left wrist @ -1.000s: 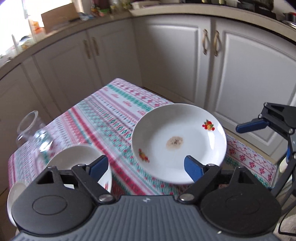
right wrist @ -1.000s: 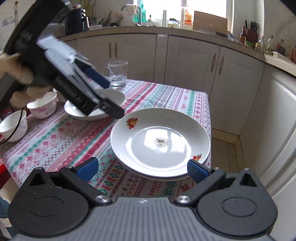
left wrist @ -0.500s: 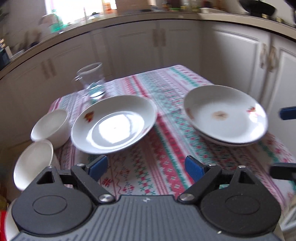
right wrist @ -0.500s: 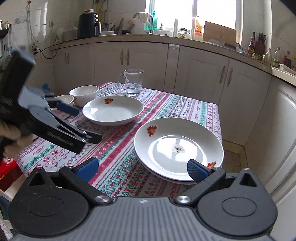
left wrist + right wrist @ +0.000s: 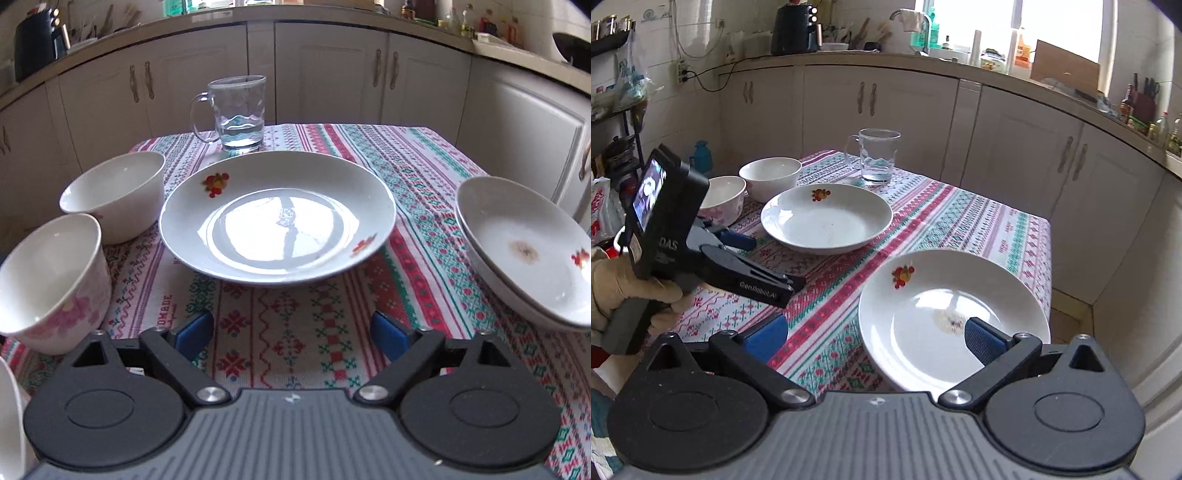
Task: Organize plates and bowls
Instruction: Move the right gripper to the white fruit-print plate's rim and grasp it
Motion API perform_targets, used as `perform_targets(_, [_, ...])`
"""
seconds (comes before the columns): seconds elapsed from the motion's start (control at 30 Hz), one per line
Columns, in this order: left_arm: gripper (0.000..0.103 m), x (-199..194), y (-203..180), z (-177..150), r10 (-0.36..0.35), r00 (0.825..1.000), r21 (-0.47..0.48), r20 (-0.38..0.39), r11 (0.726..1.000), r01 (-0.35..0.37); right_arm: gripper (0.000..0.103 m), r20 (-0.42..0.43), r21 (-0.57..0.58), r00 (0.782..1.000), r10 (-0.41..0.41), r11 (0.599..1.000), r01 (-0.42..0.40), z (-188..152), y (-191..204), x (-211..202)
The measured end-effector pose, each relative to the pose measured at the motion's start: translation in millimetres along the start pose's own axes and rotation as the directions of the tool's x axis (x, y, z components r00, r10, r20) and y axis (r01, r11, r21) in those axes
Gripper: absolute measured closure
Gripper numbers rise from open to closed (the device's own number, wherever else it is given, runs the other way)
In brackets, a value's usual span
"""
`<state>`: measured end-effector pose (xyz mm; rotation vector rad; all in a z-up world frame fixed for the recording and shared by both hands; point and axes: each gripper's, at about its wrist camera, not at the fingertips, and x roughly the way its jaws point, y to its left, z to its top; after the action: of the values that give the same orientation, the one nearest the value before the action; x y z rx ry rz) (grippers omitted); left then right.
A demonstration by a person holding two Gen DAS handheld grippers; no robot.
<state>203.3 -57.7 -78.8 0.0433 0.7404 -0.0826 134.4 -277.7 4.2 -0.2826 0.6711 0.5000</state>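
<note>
— Where does everything sit on the table (image 5: 424, 173)?

— In the left wrist view, a plate (image 5: 277, 218) lies at the centre of the frame, with the glass mug (image 5: 236, 110) behind it, toward the top. Two bowls stand at the left: one bowl (image 5: 114, 195) just beside the plate's rim, the nearer bowl (image 5: 51, 280) below it, close against it.

— And on the right?

— A stack of plates (image 5: 528, 251) at the right edge, well apart from the centre plate.

— From the other side?

— In the right wrist view that stack (image 5: 953, 317) fills the lower right, the single plate (image 5: 827, 218) sits centre left, and the bowls lie up left of it. The cabinets (image 5: 1015, 147) run behind the table.
</note>
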Motion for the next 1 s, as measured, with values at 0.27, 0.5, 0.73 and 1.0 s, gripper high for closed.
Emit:
perform_targets(0.27, [0.000, 13, 3, 5, -0.011, 1.000, -0.010, 0.024, 1.000, 0.012, 0.000, -0.023, -0.093, 1.000, 0.020, 0.995, -0.022, 33, -8, 24])
perform_targets(0.5, [0.000, 20, 6, 11, -0.007, 1.000, -0.021, 0.025, 1.000, 0.008, 0.000, -0.052, -0.137, 0.995, 0.083, 0.987, -0.090, 61, -19, 54])
perform_targets(0.73, [0.000, 25, 9, 15, 0.003, 0.999, -0.030, 0.033, 1.000, -0.002, 0.000, -0.098, -0.210, 0.976, 0.195, 0.955, -0.212, 91, -25, 92])
perform_targets(1.0, [0.001, 26, 9, 15, 0.013, 0.999, -0.039, 0.046, 0.999, -0.011, 0.000, -0.188, -0.248, 0.936, 0.299, 0.907, -0.340, 124, -28, 149])
